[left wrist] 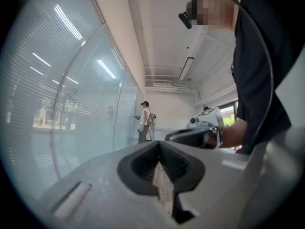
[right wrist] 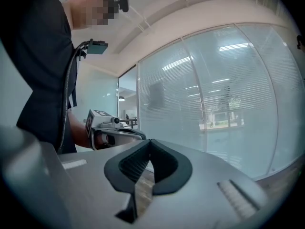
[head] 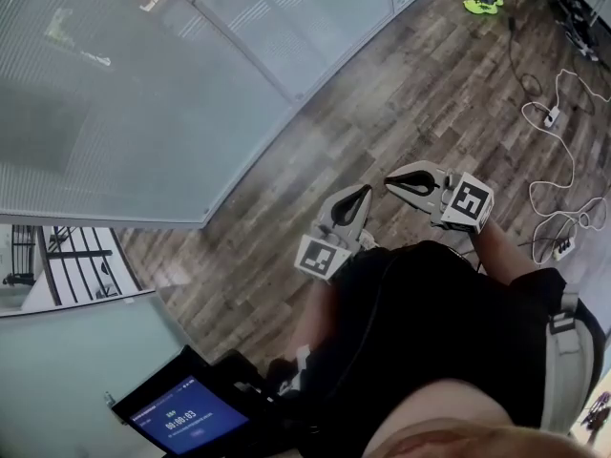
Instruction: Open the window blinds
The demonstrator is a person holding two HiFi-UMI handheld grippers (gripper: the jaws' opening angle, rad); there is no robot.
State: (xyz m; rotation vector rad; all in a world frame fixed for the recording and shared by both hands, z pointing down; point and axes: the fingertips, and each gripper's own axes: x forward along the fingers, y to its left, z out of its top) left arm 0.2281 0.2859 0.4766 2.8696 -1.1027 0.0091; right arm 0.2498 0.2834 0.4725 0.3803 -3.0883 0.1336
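Head view: pale, fine-slatted blinds

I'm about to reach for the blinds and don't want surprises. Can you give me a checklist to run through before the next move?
1. Left hand-held gripper free: ok, jaws together, nothing between them.
2. Right hand-held gripper free: ok, jaws together, nothing held.
3. Blinds opened: not ok, the slats hang fully down.
4. Cord or wand found: cannot tell, none shows in any view.
5. Cables out of the path: ok, they lie on the floor to the right, away from the blinds.
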